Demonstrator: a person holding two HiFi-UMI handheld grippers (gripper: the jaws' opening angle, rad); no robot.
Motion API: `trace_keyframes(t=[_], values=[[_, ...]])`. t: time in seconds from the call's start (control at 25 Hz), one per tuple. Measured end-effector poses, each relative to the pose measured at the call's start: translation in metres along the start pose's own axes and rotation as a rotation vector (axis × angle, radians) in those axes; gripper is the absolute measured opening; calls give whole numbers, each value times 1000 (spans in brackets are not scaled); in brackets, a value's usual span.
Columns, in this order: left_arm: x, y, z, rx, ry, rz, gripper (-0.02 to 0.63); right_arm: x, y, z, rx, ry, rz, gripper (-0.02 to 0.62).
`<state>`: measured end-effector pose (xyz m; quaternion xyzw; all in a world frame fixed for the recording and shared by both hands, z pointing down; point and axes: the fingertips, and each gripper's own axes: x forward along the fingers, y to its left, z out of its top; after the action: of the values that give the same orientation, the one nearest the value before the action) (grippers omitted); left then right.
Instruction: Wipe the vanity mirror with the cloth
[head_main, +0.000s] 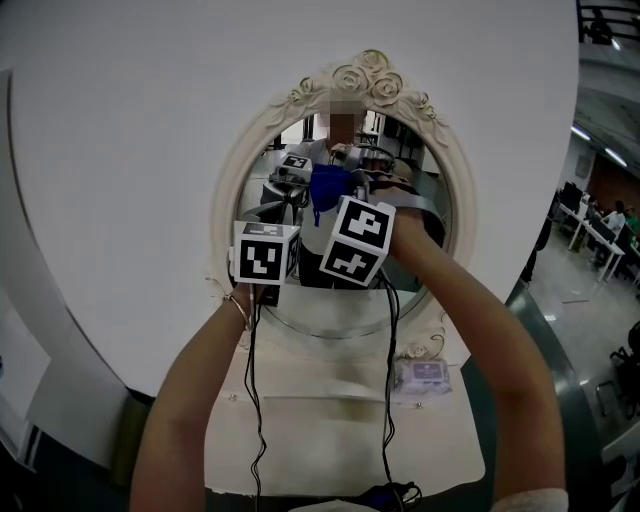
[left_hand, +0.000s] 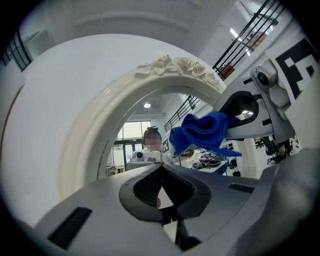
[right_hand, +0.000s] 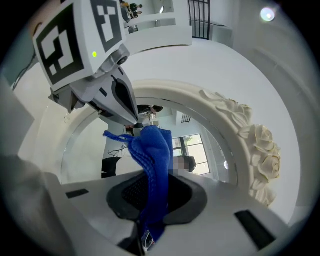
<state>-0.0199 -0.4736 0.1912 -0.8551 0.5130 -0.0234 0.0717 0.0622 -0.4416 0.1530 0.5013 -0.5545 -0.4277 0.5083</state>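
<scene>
The oval vanity mirror (head_main: 425, 255) in its ornate white rose frame (head_main: 365, 80) stands straight ahead. My right gripper (right_hand: 151, 212) is shut on a blue cloth (right_hand: 152, 150), which hangs up out of the jaws close to the glass. In the head view the cloth (head_main: 328, 192) shows just above both marker cubes. My left gripper (left_hand: 161, 202) is shut with nothing between its jaws. It sits beside the right one, its tip (right_hand: 134, 120) close to the cloth's top edge. In the left gripper view the cloth (left_hand: 202, 131) is ahead and to the right.
A small pack of wipes (head_main: 422, 375) lies on the white vanity top (head_main: 330, 420) below the mirror. Two black cables (head_main: 255, 400) hang from the grippers. A round white panel (head_main: 120, 150) backs the mirror. An open hall with desks (head_main: 600, 220) lies to the right.
</scene>
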Motion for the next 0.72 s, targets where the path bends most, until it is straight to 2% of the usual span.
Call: trace_keyframes(t=[0.16,0.72], values=[[-3,1,-29,-8,36,18,6,3,21,-2,21,-1,31,66],[-15,-9,-113,-79,127,4,5,17,122,-14,58,8,201,66]])
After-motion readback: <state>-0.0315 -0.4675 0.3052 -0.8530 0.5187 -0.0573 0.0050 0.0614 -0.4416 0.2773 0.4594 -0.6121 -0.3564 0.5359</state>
